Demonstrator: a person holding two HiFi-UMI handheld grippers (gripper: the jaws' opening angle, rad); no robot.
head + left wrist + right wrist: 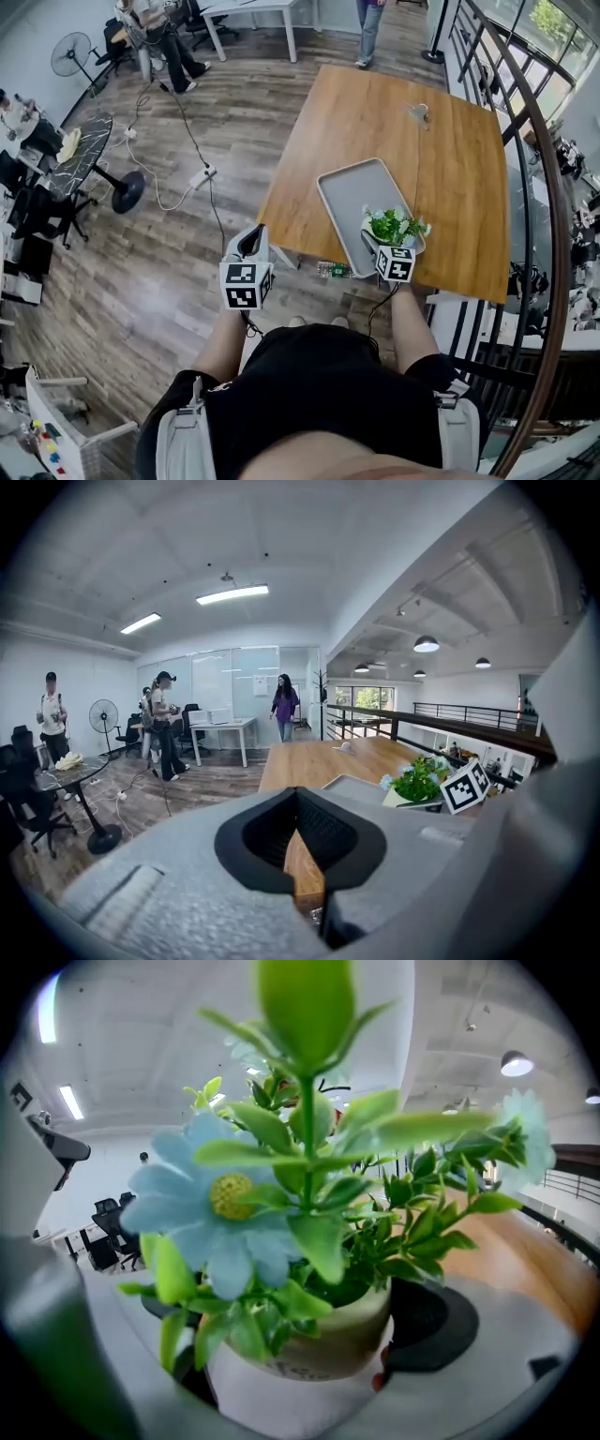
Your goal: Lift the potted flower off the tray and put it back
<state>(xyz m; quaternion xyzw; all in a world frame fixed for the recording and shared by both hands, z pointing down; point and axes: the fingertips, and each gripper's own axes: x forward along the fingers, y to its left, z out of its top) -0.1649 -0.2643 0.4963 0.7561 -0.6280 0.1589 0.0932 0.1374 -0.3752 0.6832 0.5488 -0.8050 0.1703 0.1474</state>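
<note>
The potted flower (394, 228), a cream pot with green leaves and pale blue blooms, is at the near right corner of the grey tray (352, 192) on the wooden table (375, 112). My right gripper (394, 244) is shut on the pot (319, 1335), one jaw on each side. Whether the pot rests on the tray or hangs just above it, I cannot tell. My left gripper (251, 236) is off the table's left edge over the floor, shut and holding nothing. Its own view (305, 832) shows the flower (417, 780) and tray (361, 787) to the right.
A small pale object (419, 112) lies on the far part of the table. A small green item (333, 270) sits by the table's near edge. A railing (525, 141) runs along the right. Cables and a power strip (202, 175) cross the floor; people stand at the back.
</note>
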